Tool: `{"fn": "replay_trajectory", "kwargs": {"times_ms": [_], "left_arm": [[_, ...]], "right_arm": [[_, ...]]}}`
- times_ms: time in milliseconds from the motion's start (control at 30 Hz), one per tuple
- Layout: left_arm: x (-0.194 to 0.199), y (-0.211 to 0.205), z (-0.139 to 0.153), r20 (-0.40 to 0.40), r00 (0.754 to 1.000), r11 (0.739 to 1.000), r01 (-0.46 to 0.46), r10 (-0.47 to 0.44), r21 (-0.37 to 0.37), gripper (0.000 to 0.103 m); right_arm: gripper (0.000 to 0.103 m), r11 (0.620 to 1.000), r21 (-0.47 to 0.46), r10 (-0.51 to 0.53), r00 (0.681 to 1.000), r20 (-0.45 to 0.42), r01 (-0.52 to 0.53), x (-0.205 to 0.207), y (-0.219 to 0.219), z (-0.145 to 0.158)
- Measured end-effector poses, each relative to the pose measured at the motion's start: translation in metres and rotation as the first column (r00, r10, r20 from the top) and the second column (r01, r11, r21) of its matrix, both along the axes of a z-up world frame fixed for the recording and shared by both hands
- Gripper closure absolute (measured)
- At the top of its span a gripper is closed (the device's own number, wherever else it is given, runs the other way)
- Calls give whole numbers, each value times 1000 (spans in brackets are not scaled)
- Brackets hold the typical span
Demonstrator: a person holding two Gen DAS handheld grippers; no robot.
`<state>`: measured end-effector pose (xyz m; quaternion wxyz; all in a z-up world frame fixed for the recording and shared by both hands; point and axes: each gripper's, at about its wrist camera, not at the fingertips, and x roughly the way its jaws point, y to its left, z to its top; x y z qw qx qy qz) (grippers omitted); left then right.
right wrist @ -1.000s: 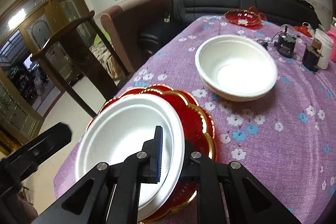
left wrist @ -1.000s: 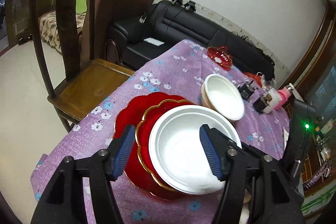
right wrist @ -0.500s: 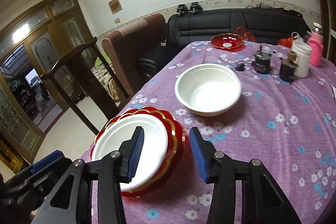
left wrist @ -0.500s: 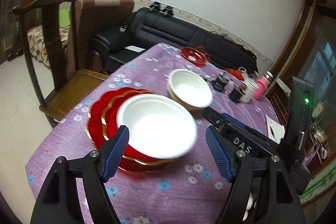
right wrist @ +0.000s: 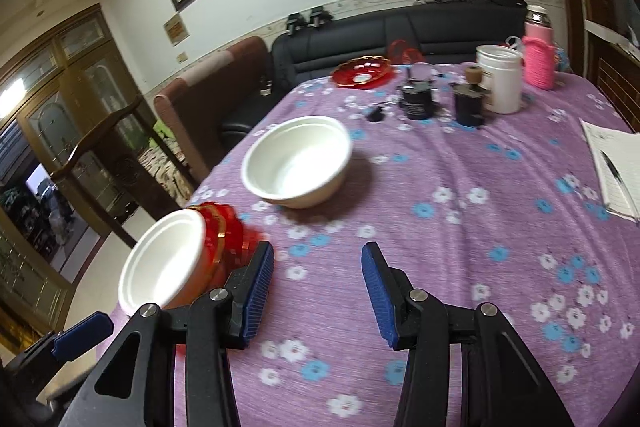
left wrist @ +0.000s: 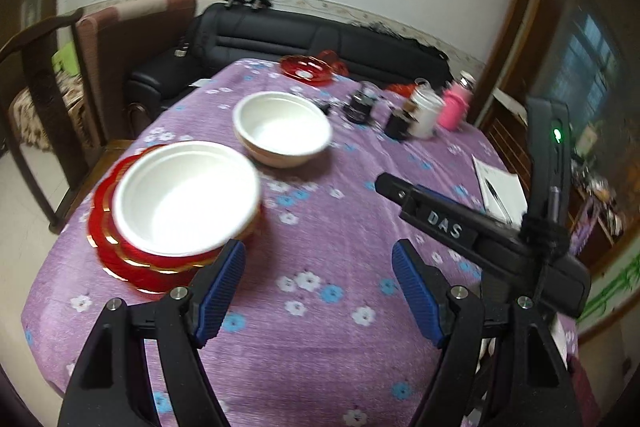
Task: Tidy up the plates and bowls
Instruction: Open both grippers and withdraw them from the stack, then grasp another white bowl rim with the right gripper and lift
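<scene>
- Since the earlier frames, both grippers had drawn back from the plate stack; the right gripper (right wrist: 318,285), which had pinched the rim of the white plate (left wrist: 186,199), had released it, and the plate now lay on the red plates (left wrist: 120,259).
- The right gripper's jaws stood apart with nothing between them, only the purple cloth (right wrist: 460,227) showing in the gap.
- The left gripper (left wrist: 320,291) had widened slightly; its jaws stood wide apart and empty, with the stack just beyond its left finger at about 10 o'clock.
- In the right wrist view the stack sat at 9 o'clock of the gripper, partly blurred.
- The white bowl (right wrist: 298,161) stood alone on the cloth, at about 11 o'clock of the right gripper and just beyond the stack, apart from it.
- A red dish (right wrist: 362,73) sat at the far end of the table, at 12 o'clock, near the jars and a pink bottle (right wrist: 538,53).
- Judged step: plate placement was complete; the hands were in transit between items.
- Judged next move: the bowl appeared the likely next item. It would call for an open jaw brought over one wall of the rim, then a firm pinch, since the rim looked thin and light.
</scene>
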<state>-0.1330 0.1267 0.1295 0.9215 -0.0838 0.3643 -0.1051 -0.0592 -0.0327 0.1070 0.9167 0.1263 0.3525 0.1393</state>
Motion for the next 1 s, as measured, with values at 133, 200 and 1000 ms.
{"fn": "replay_trajectory", "kwargs": {"times_ms": [133,200,1000], "left_arm": [[1,-26,-10,-19,997,997,72,-72,33,25],[2,-41,-17,-29,994,993,110,-109,52,24],[48,-73,-94,-101,975,976,205,-197,71,24]], "right_arm": [[53,999,-5,-40,999,-23,40,0,-23,-9],[53,998,-3,-58,998,-38,58,2,-33,-15],[53,996,-68,-71,991,-117,63,49,-68,-42]]}}
